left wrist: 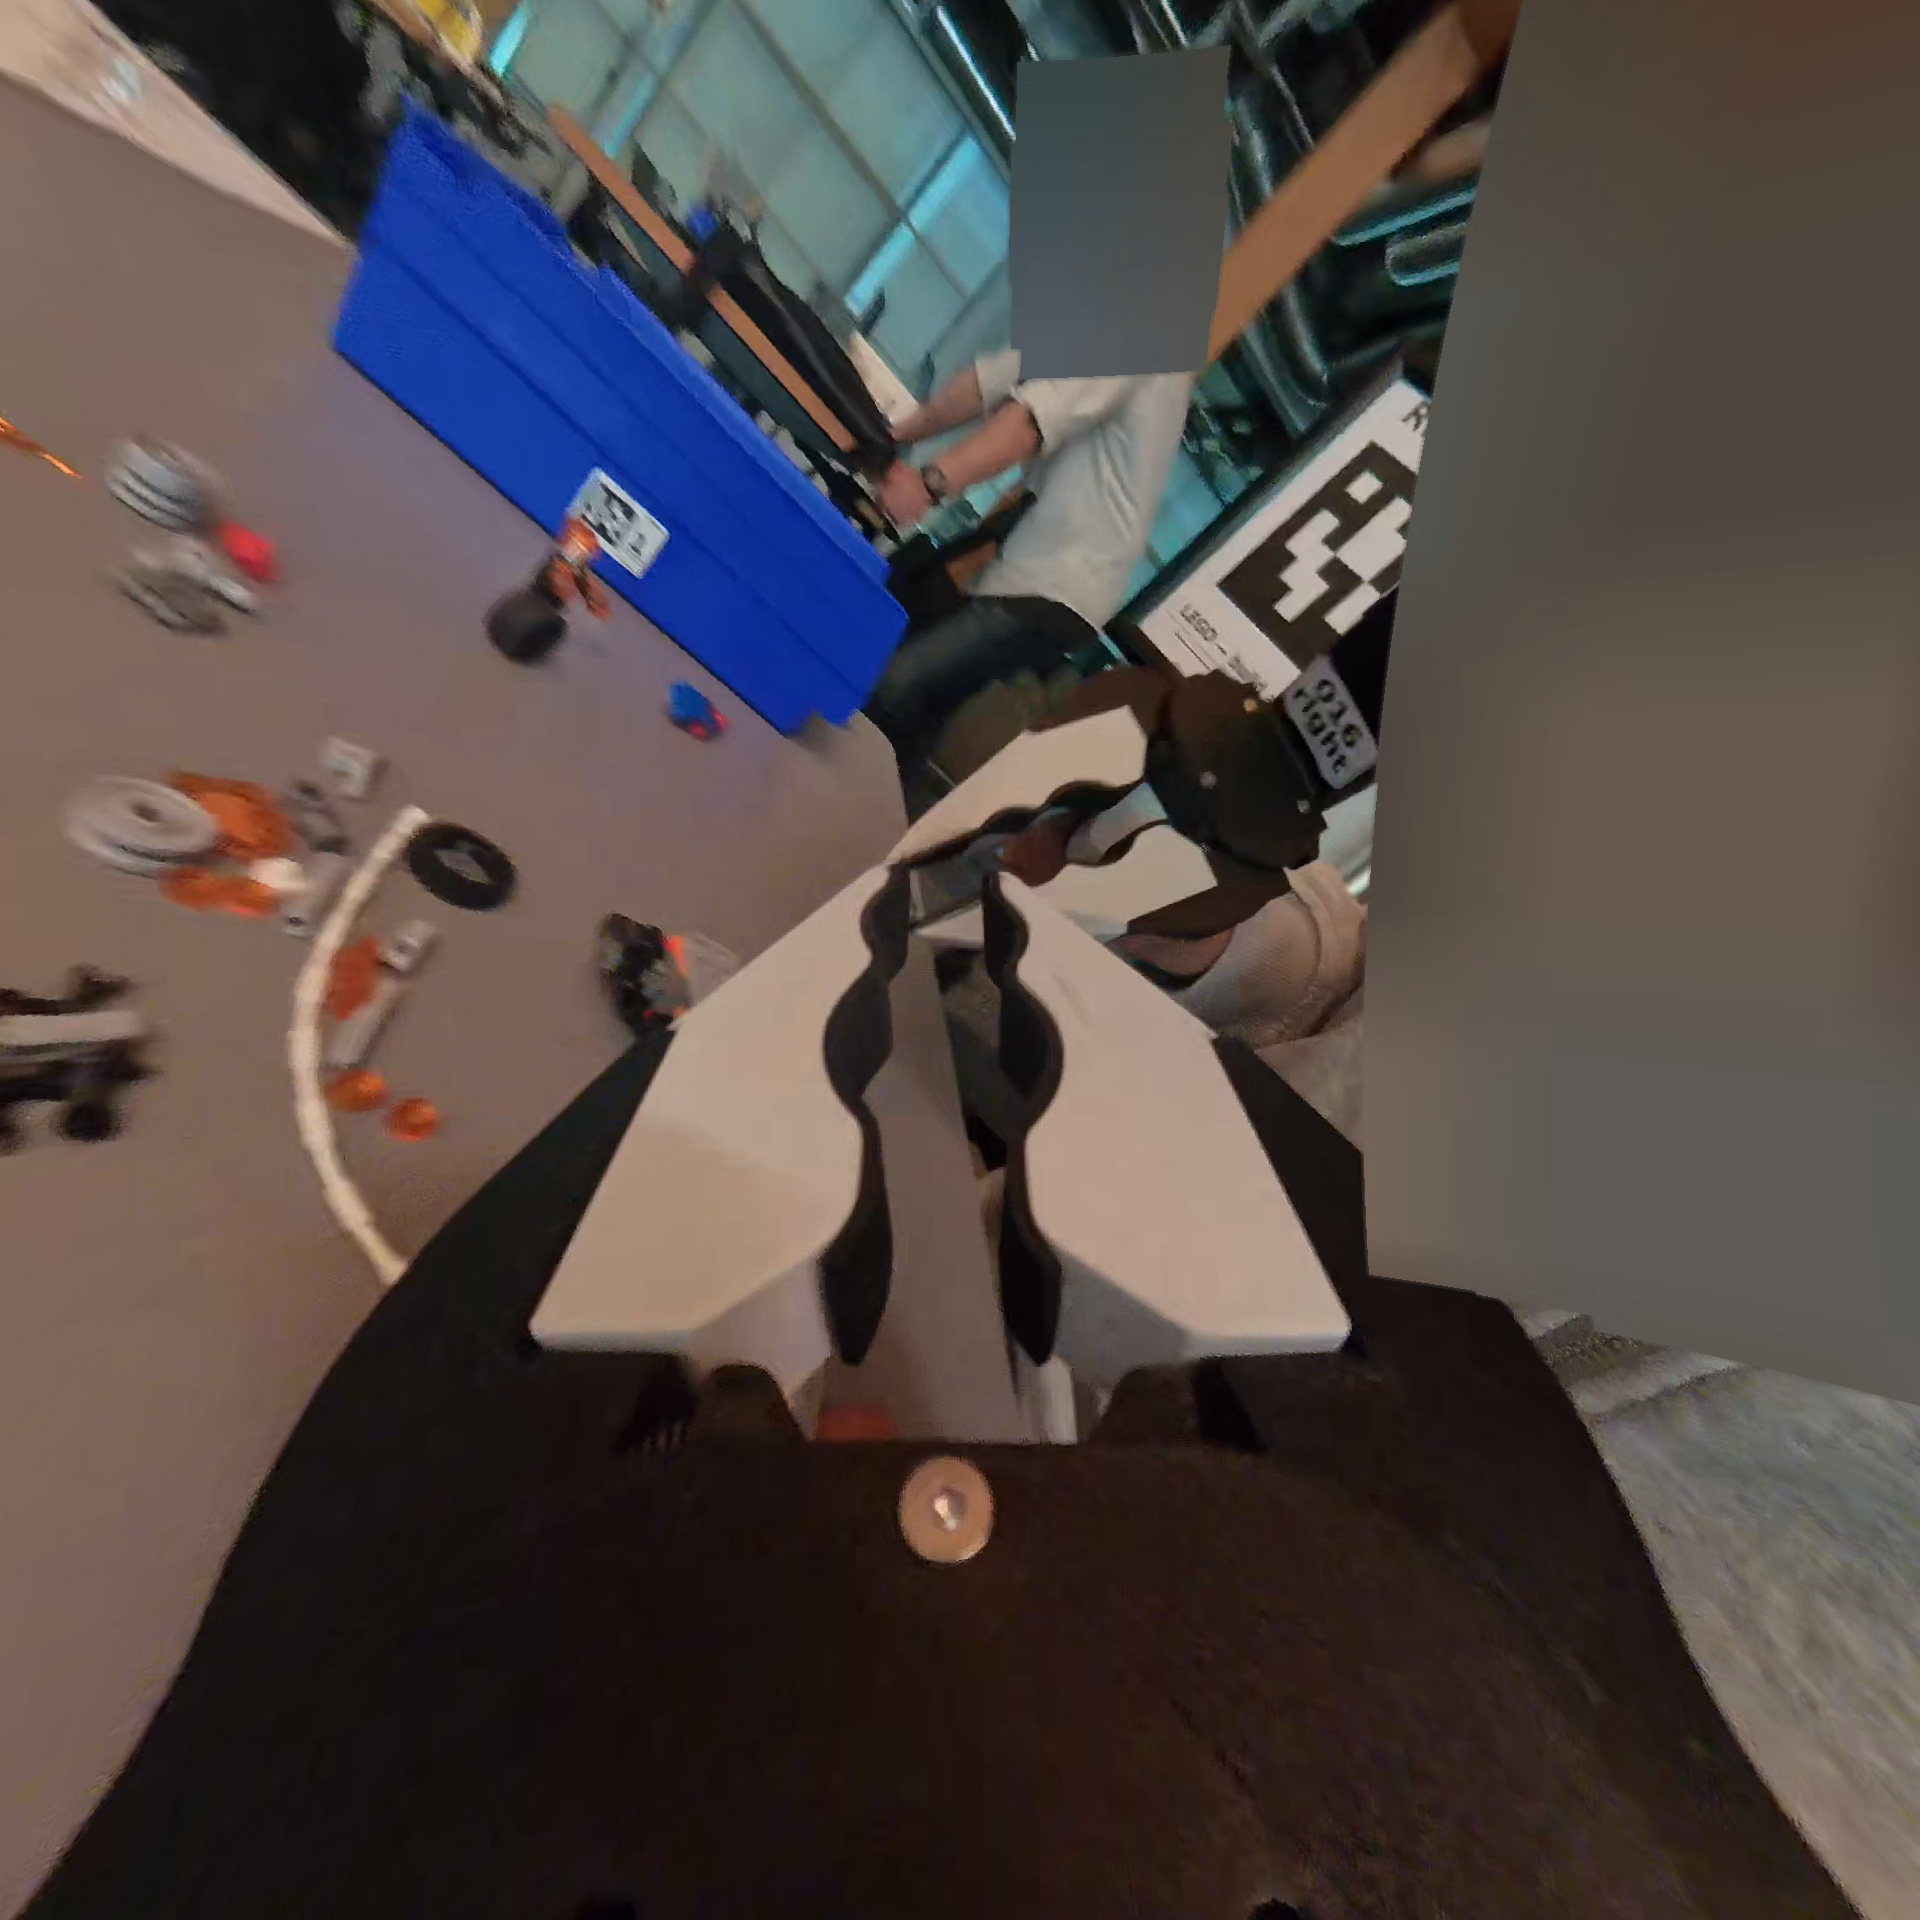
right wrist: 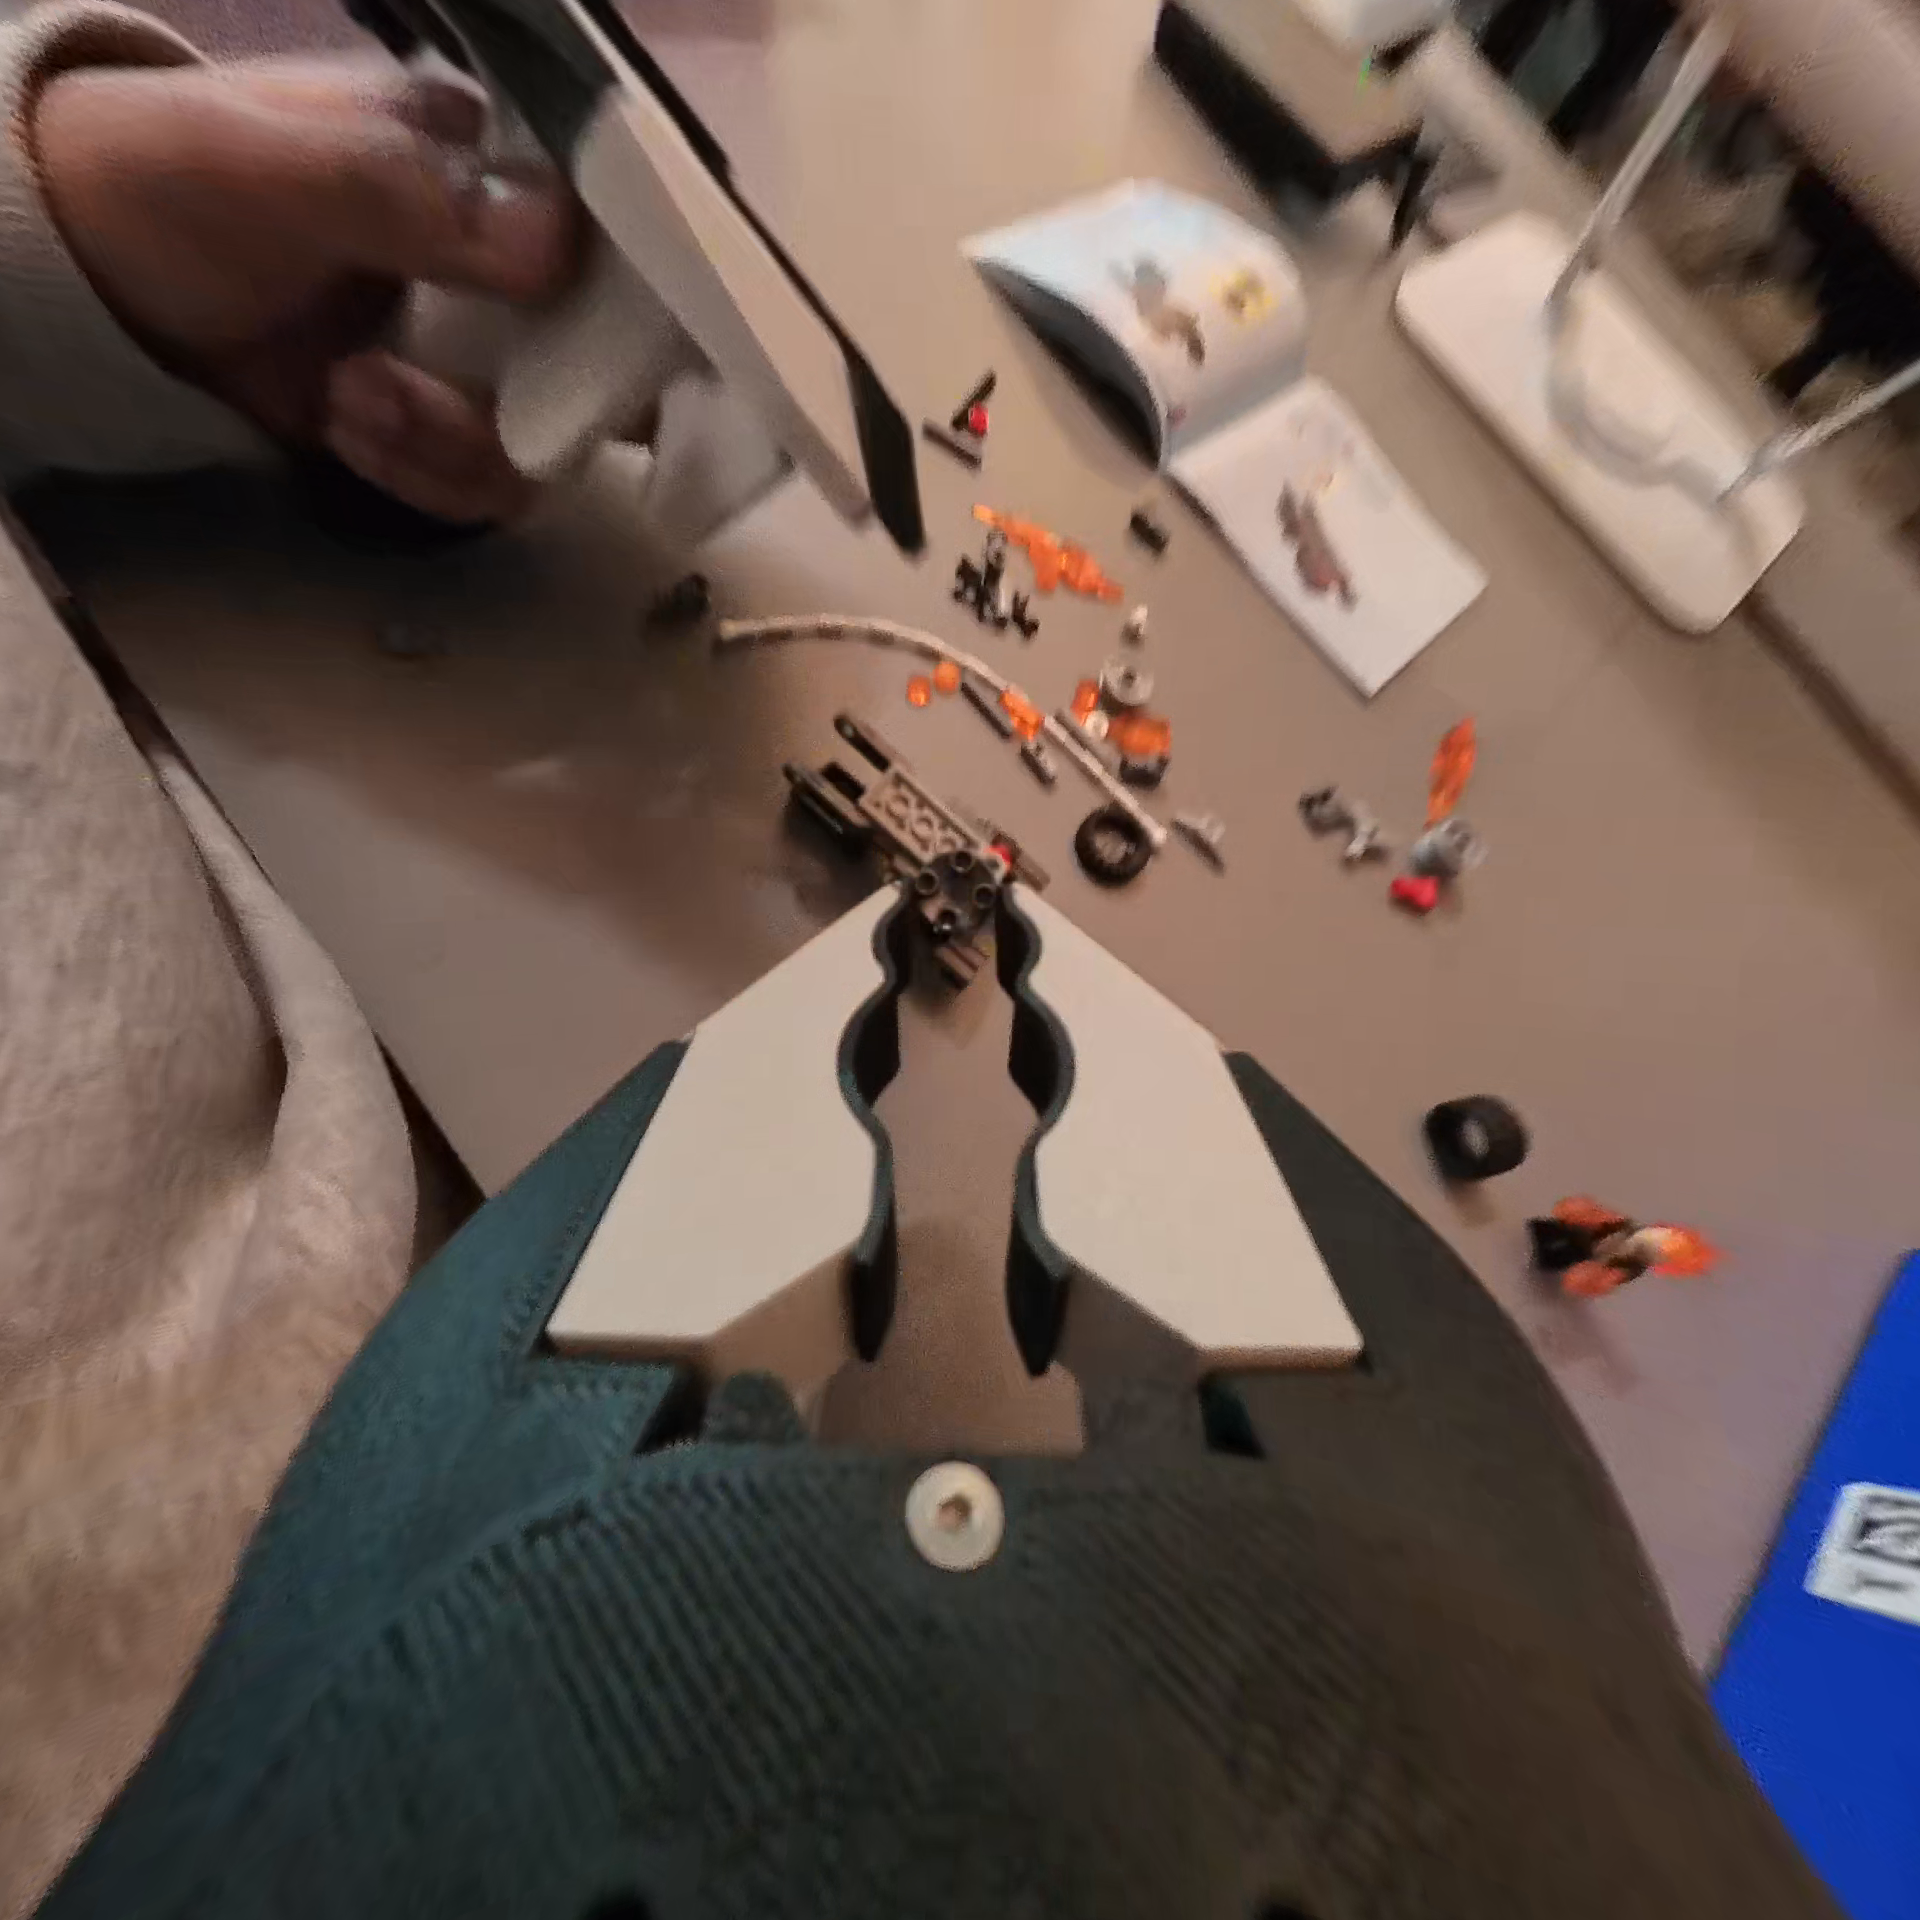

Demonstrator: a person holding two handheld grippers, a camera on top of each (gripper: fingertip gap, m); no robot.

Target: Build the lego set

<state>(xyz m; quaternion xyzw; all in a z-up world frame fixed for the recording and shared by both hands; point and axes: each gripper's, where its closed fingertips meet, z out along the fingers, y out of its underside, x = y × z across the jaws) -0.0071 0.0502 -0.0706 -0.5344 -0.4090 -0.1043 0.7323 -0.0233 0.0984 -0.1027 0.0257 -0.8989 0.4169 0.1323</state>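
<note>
My right gripper (right wrist: 948, 912) is shut on a small dark grey lego assembly (right wrist: 954, 902) and holds it above the brown table (right wrist: 1455, 997), just short of a black, partly built chassis (right wrist: 883, 805). It also shows in the left wrist view (left wrist: 1039, 831), beyond my left gripper's tips. My left gripper (left wrist: 940, 891) has its jaws a narrow gap apart; I cannot tell whether anything is in it. In the right wrist view it hangs at the upper left (right wrist: 894, 457) in a person's hand. Loose parts lie around: orange pieces (right wrist: 1049, 551), a white hose (right wrist: 862, 632), black tyres (right wrist: 1117, 847).
An open instruction booklet (right wrist: 1340, 530) lies at the far side. A blue bin (left wrist: 623, 416) stands at the table's end. A second tyre (right wrist: 1475, 1138) and an orange figure (right wrist: 1621, 1247) lie to the right. A white stand base (right wrist: 1590, 416) sits beyond. A person (left wrist: 1081, 499) stands behind. The grippers' ends are close to 7 cm from one another.
</note>
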